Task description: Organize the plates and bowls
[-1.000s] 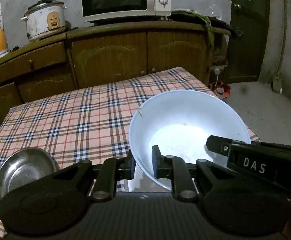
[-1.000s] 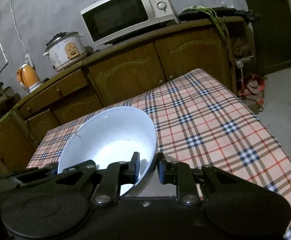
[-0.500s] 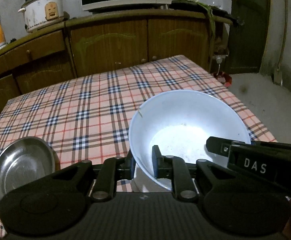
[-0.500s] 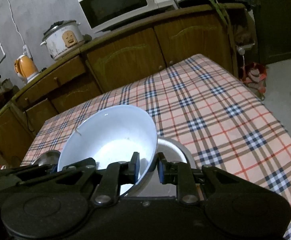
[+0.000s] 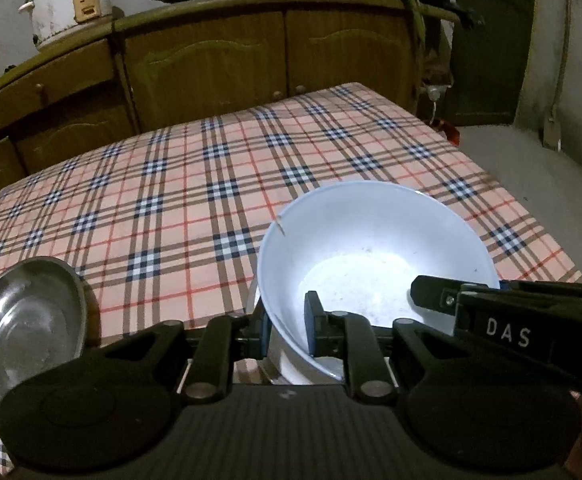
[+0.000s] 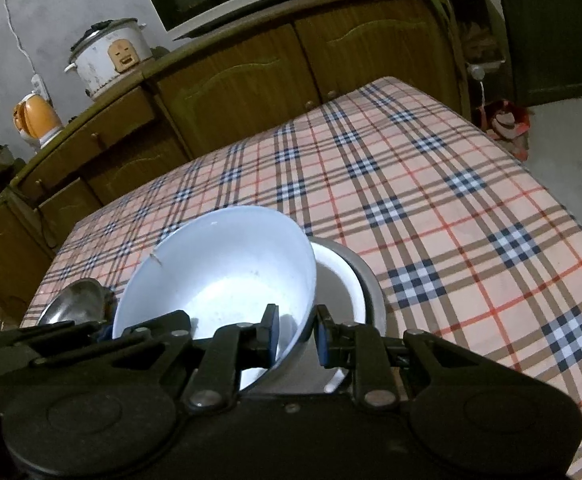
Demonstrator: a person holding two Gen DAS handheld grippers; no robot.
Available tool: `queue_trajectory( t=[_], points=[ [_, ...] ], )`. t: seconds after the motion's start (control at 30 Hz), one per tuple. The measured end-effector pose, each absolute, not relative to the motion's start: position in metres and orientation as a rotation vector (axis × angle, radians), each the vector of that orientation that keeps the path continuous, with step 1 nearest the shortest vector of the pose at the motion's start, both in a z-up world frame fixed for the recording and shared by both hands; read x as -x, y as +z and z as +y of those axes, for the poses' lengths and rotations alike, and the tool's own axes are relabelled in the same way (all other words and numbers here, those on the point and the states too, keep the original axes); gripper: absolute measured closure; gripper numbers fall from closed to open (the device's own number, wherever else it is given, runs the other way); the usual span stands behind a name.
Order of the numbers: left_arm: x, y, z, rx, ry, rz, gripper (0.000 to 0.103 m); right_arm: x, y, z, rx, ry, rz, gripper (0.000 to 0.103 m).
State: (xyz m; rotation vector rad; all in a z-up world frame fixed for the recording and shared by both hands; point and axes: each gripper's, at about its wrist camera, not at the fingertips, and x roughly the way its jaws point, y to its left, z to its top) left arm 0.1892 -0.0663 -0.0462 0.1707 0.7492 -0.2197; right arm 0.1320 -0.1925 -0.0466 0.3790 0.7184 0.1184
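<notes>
Both grippers were clamped on the rim of one white bowl (image 5: 375, 256). The left gripper (image 5: 287, 330) pinched the near-left wall, one pad inside and one outside. The right gripper (image 6: 297, 334) pinched the opposite near edge in the same manner; in the left wrist view its body, marked DAS, showed to the right.

The white bowl hung tilted just ahead of the grippers, mouth turned toward them, above a second white bowl (image 6: 337, 280) that sat nested in a metal basin (image 6: 367, 280) directly below and slightly right of the right gripper. Contact between the held bowl and the lower bowl could not be settled from either view. A steel plate (image 5: 23, 324) lay on the tabletop (image 5: 195, 184) to the left of the left gripper, apart from the stack.

Handling notes, as judgement:
- The bowl looked glazed ceramic or melamine: stiff, smooth, likely slippery under the pads.
- If ceramic, moderately heavy and chip-prone at the rim, where both grips bore.
- The wall was thin, so a rim pinch was the only practical hold; opposed grips on two sides limited swing.
- Nesting would call for levelling the bowl first, then a slow descent, since rim-on-rim contact risked a knock or a skid off centre.
</notes>
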Motion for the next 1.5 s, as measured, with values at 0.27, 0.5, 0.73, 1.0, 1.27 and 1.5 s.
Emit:
queue_trajectory(
  t=[0.27, 0.5, 0.73, 1.0, 1.27, 1.5],
  points=[
    [-0.193, -0.058, -0.068, -0.181, -0.229, 0.759, 0.085, -0.136, -0.060, -0.193, -0.373, 0.111, 0.736, 0.078],
    [-0.195, -0.060, -0.070, -0.186, -0.232, 0.754, 0.085, -0.138, -0.062, -0.191, -0.339, 0.103, 0.729, 0.078],
    [-0.192, -0.061, -0.075, -0.207, -0.248, 0.762, 0.075, -0.138, -0.060, -0.191, -0.321, 0.105, 0.745, 0.078],
    [-0.191, -0.060, -0.073, -0.188, -0.263, 0.769, 0.068, -0.140, -0.061, -0.198, -0.361, 0.128, 0.755, 0.078],
    [-0.195, -0.056, -0.060, -0.076, -0.269, 0.799, 0.071, -0.140, -0.061, -0.196, -0.346, 0.139, 0.759, 0.079],
    [-0.193, -0.055, -0.063, -0.133, -0.252, 0.779, 0.077, -0.141, -0.060, -0.197, -0.326, 0.147, 0.769, 0.079]
  ],
)
